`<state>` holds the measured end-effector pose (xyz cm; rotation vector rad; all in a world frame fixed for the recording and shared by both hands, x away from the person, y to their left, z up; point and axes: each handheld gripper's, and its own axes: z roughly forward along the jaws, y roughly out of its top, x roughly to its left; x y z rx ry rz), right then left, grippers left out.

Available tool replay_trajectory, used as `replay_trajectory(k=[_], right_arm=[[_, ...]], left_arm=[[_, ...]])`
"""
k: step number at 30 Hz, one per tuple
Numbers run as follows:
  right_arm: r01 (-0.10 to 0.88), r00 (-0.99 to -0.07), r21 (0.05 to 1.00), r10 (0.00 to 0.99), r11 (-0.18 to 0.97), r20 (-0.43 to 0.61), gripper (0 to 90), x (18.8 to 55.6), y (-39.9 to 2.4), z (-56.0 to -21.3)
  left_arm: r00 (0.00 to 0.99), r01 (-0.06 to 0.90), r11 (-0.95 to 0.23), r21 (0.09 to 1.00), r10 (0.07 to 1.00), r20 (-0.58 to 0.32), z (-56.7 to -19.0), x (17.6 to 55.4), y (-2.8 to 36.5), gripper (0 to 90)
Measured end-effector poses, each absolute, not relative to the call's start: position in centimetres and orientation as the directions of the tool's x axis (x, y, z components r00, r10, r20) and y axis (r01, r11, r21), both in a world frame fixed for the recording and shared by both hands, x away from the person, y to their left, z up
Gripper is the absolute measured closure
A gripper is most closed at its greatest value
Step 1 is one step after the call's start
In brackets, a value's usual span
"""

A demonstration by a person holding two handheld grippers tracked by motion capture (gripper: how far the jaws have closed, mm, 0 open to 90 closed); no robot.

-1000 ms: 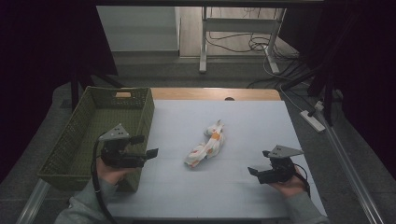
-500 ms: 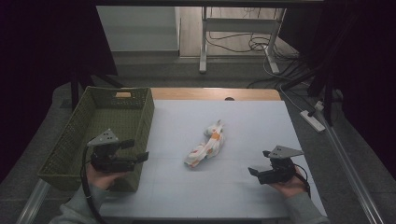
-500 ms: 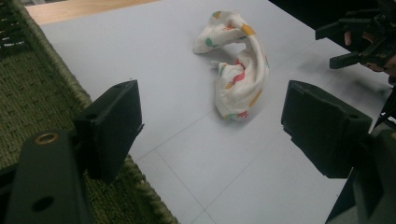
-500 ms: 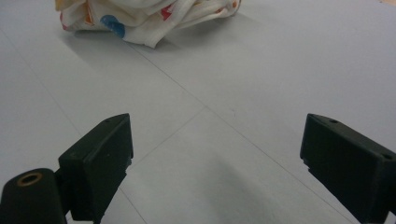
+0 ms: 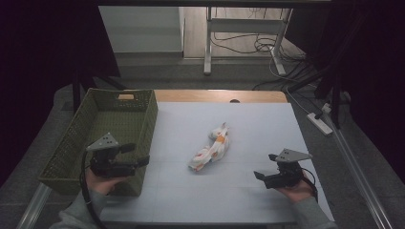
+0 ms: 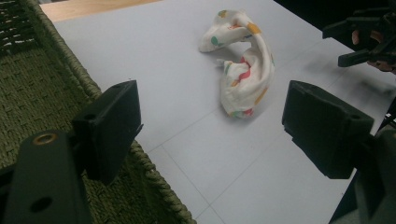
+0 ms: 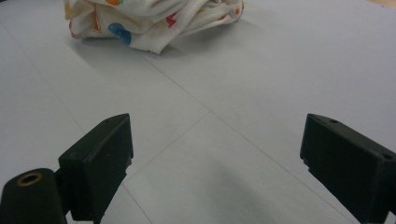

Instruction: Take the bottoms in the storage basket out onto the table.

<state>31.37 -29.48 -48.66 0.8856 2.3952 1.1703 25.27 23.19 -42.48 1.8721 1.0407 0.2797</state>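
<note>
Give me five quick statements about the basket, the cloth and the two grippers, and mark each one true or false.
1. The cloth lies bunched on the table, outside the green basket. True.
2. The left gripper is shut on the cloth. False: its jaws stand open and hold nothing.
3. The right gripper is open with nothing between its jaws. True.
4. The cloth is plain white. False: it is white with coloured spots.
5. The basket stands at the right side of the table. False: it stands at the left.
</note>
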Motion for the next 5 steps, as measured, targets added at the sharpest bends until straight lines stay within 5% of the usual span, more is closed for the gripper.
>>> replay_trajectory(k=[5], right_arm=[[0.385, -0.751, 0.798, 0.66, 0.464, -0.022, 9.8, 31.33, -29.62, -48.6]], left_arm=[[0.612, 0.543, -0.197, 0.816, 0.758, -0.224, -42.54, 25.33, 23.09, 19.1]])
